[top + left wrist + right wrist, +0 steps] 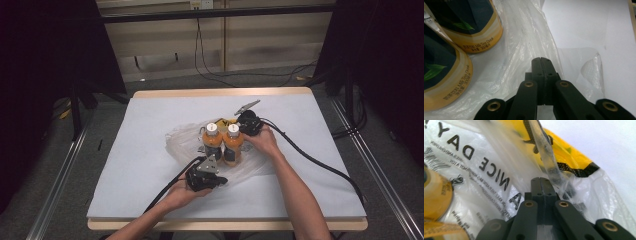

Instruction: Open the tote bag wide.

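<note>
Two orange milk-tea bottles with white caps, one [212, 142] beside the other [232, 145], stand on a clear plastic bag [180, 140] spread on the white table [150, 115]. My left gripper [220, 181] is at the bag's near edge, jaws together [540, 60], with the film's creases running to their tips beside the bottles' bases [469, 25] [441, 75]. At the bag's far right, behind the bottles, my right gripper [242, 131] is shut [540, 179] on a taut strip of the printed bag [486, 170]. A bottle's edge [436, 192] sits at the left of that view.
The bag carries black lettering and a yellow patch [564, 150]. The table's wooden edge [220, 92] runs along the far side. Black cables [310, 157] trail from both grippers. Dark stands and rails flank the table.
</note>
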The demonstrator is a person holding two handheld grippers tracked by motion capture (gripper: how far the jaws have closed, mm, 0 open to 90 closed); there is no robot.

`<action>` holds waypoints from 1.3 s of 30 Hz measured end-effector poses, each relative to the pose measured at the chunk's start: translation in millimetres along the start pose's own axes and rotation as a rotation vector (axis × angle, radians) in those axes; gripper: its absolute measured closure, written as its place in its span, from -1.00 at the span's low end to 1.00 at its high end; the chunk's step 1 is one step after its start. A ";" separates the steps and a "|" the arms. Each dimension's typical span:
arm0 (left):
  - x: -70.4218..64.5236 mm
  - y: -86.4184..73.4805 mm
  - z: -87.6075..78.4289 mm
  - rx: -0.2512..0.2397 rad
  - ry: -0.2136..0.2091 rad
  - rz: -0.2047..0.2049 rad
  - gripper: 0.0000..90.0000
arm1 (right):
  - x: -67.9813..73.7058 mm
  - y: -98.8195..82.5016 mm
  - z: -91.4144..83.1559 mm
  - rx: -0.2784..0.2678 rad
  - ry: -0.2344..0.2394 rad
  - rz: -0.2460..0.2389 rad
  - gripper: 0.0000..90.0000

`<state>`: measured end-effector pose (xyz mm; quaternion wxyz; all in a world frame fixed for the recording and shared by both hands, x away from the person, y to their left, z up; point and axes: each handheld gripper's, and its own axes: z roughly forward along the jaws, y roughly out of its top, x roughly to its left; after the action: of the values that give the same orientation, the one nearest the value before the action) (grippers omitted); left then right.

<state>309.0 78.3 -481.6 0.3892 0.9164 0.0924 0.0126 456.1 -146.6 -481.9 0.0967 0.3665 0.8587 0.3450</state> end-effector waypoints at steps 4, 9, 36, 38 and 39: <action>-2.1 -0.8 0.1 -0.010 -0.001 0.007 1.00 | -4.6 3.2 0.9 0.020 0.012 0.023 1.00; -6.3 -0.1 -0.3 -0.004 0.001 0.010 1.00 | -6.2 7.7 2.4 0.038 -0.017 0.018 1.00; -12.6 -0.2 -4.0 0.021 -0.040 0.020 1.00 | -19.3 20.6 11.1 0.052 -0.124 0.061 1.00; -13.5 -0.4 -4.5 0.023 -0.041 0.016 1.00 | -19.6 20.8 11.8 0.045 -0.149 0.074 1.00; -13.6 -1.2 -4.5 0.016 -0.049 0.008 1.00 | -20.7 20.8 12.0 0.041 -0.146 0.072 1.00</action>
<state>295.1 79.9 -478.7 0.3842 0.9198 0.0791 -0.0091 487.6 -144.4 -478.8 0.1392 0.4231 0.8426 0.3027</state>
